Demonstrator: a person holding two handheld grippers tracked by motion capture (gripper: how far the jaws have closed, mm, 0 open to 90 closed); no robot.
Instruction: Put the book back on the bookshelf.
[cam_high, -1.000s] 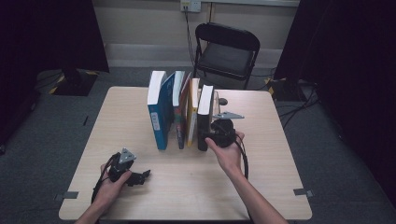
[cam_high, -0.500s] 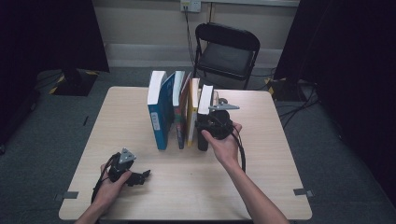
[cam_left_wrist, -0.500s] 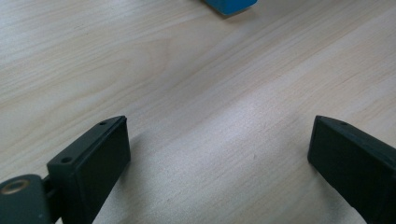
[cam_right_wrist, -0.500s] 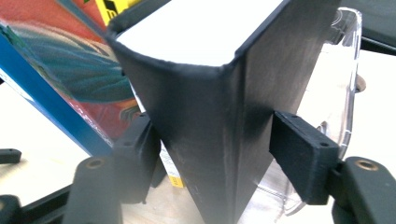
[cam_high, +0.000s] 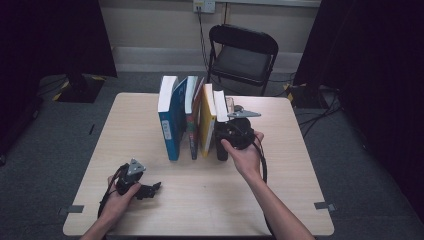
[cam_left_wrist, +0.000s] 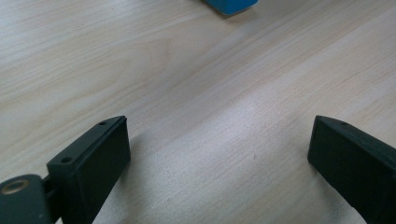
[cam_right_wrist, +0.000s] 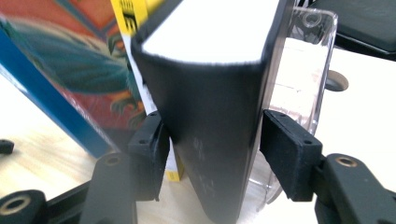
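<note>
A pale wooden table (cam_high: 200, 200) takes up the middle of the room, with a black folding chair (cam_high: 243, 55) pushed close behind its far edge. A row of books stands upright across the table's far half. At the left end is the tall blue book (cam_high: 170, 120), next a thinner book with a red and teal cover (cam_high: 192, 120), then a yellow book (cam_high: 207, 125), and at the right end the black book (cam_high: 220, 127), spine towards the person, white page edges on top. A clear plastic bookend (cam_right_wrist: 303, 60) stands just behind the black book on its right side.

The right gripper (cam_high: 227, 132) is up against the black book's spine, held by the person's right hand (cam_high: 245, 152). In the right gripper view the black spine (cam_right_wrist: 210, 140) sits between the two jaws; they have just been closing in on it. The left jaw touches the cover, while a narrow gap shows at the right one, so the grip does not look firm.

Near the front left corner, well apart from the books, the left gripper (cam_high: 150, 189) rests low over the tabletop in the left hand (cam_high: 120, 197). Its jaws stand wide apart over bare wood (cam_left_wrist: 210, 140), with a corner of the blue book (cam_left_wrist: 229, 5) at the top of that view.
</note>
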